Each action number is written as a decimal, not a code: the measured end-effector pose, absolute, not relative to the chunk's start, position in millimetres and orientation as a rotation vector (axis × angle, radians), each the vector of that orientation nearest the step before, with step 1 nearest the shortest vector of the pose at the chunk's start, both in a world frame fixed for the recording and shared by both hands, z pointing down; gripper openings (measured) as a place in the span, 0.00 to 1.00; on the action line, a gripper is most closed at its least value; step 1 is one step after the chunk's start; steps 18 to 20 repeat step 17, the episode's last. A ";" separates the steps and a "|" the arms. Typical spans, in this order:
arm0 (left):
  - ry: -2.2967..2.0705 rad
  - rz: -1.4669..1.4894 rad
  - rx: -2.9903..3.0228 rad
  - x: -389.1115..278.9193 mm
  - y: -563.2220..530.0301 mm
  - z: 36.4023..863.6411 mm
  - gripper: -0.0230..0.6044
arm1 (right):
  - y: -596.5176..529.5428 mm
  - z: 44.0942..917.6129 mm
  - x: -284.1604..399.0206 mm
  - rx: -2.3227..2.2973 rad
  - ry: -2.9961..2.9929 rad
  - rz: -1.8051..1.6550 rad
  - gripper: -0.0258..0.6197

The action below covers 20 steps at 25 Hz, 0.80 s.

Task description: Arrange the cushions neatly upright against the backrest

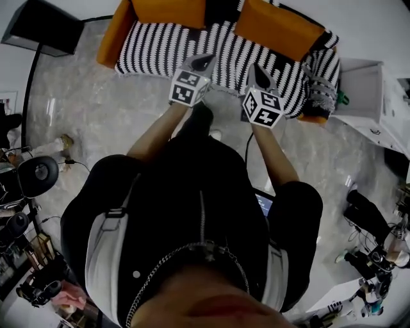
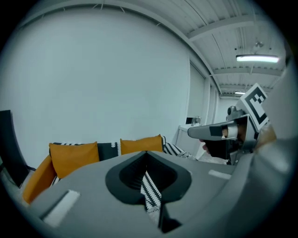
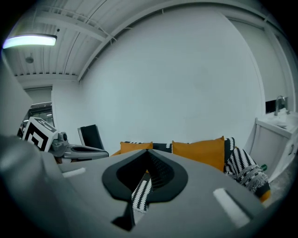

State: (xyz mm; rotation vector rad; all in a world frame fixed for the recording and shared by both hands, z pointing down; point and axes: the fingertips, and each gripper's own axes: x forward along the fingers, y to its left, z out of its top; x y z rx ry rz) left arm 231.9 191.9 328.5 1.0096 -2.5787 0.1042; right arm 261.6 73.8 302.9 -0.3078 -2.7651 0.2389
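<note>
Left orange cushion [image 1: 170,11] & right orange cushion [image 1: 278,29] already appear upright against the backrest of the striped sofa [image 1: 160,51], top of the head view. Left gripper [image 1: 204,63] and right gripper [image 1: 257,72] are both closed w/ nothing between the jaws, apart from the cushions and near the seat's front edge. Main risk, imo: any extra fiddling, e.g. a closed tip poking a cushion, tips it fwd or skews it. Snagging what looks like a bunched knit throw [image 1: 323,93] at the sofa's right end could also drag the right cushion off line.
</note>
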 end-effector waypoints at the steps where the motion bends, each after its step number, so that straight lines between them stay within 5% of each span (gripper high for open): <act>1: -2.581 0.106 1.010 235.5 193.3 327.4 0.05 | 76.2 302.0 264.6 -0.316 -2.767 0.244 0.04; 20: -2.603 0.125 0.998 285.3 243.9 314.0 0.05 | 127.9 291.6 298.3 -0.381 -2.774 0.267 0.04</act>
